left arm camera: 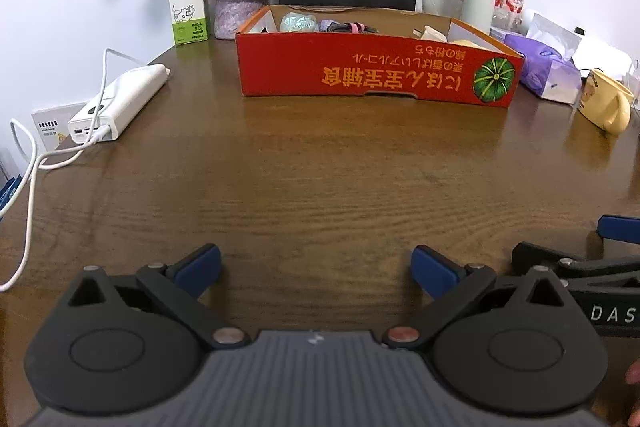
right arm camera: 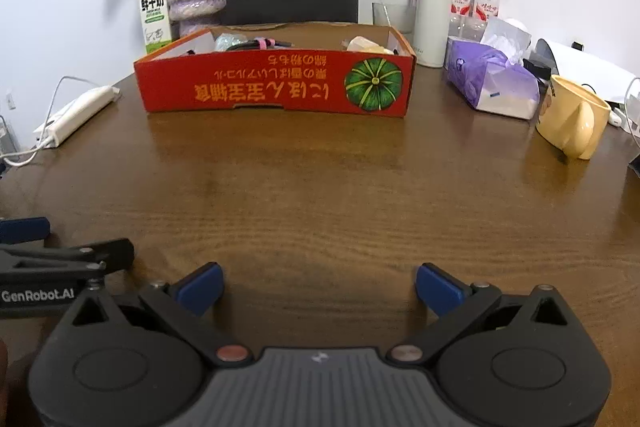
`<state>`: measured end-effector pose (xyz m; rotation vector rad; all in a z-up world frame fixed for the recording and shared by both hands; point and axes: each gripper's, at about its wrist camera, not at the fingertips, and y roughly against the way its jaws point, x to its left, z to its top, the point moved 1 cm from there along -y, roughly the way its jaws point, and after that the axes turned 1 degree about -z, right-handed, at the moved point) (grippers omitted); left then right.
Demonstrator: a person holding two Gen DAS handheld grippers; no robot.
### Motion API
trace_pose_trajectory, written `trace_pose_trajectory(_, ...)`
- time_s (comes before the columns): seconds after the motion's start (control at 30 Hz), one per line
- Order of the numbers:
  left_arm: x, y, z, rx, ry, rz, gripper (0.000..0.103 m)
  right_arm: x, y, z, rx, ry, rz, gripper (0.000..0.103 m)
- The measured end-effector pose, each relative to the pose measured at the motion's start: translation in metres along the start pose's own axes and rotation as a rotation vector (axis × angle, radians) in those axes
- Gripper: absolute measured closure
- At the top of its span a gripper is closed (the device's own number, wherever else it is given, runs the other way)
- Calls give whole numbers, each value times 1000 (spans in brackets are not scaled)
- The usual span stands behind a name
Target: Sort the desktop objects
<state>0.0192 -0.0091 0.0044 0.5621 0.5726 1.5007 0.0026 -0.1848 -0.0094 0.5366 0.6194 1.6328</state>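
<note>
Both tongs, left gripper (left arm camera: 316, 269) and right gripper (right arm camera: 318, 291), stand fully spread and empty above bare table (left arm camera: 320, 179). Sorted items lie in the red box (right arm camera: 276, 87) ahead. Select the next object, perhaps the mug (right arm camera: 572, 119), before closing.

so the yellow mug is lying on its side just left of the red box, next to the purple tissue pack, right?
Not quite: the yellow mug lies on its side to the right of the red box, not left. It is indeed next to the purple tissue pack. The right wrist view shows this clearly.
</note>
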Motion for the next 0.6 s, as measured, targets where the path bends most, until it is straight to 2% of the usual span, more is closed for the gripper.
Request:
trace_pose_trajectory(0.07,0,-1,-1,-18,0,-1,0,0,-2,-1,-26,1,0,0)
trace_pose_trajectory(0.6,-1,-5,3,-20,-6,-9,0,-1,-5,1,-27,-2,4,0)
